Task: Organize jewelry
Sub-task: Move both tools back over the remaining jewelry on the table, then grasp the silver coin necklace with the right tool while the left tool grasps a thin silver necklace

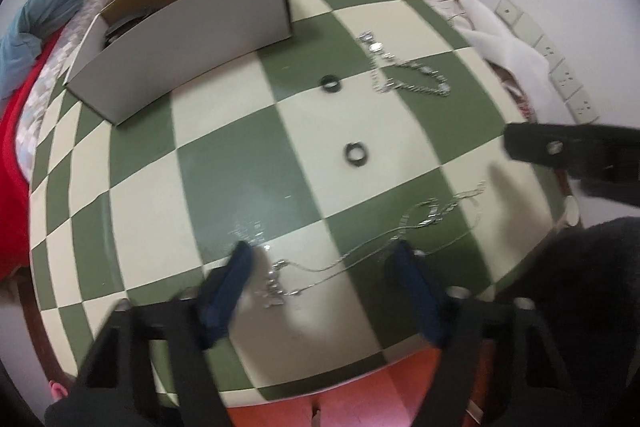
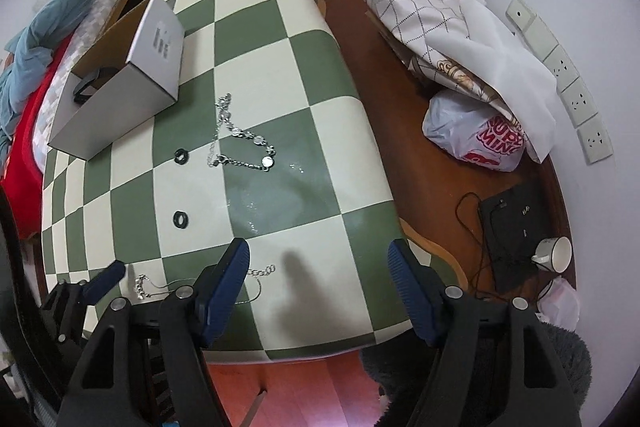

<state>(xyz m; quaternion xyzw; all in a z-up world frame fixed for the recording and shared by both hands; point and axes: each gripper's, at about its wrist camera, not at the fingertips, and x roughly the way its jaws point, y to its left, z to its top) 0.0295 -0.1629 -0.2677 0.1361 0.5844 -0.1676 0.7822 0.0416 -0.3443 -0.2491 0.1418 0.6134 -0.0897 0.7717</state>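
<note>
A thin silver necklace [image 1: 360, 259] lies on the green-and-cream checked table [image 1: 224, 147] at its near edge, between the open blue-padded fingers of my left gripper [image 1: 324, 251]. Two black rings [image 1: 356, 155] [image 1: 330, 84] lie further in. A beaded silver bracelet [image 1: 408, 71] lies beyond them; it also shows in the right wrist view [image 2: 244, 139]. An open white cardboard box [image 1: 180, 43] stands at the far left. My right gripper [image 2: 320, 251] is open and empty above the table's near right corner; it shows at the right in the left wrist view [image 1: 568, 155].
A bed with red and blue bedding [image 2: 36, 67] is on the left. On the brown surface to the right lie folded cloth [image 2: 440, 19], a plastic bag [image 2: 476, 135], a black device with cable [image 2: 516, 231] and a white cup [image 2: 556, 255].
</note>
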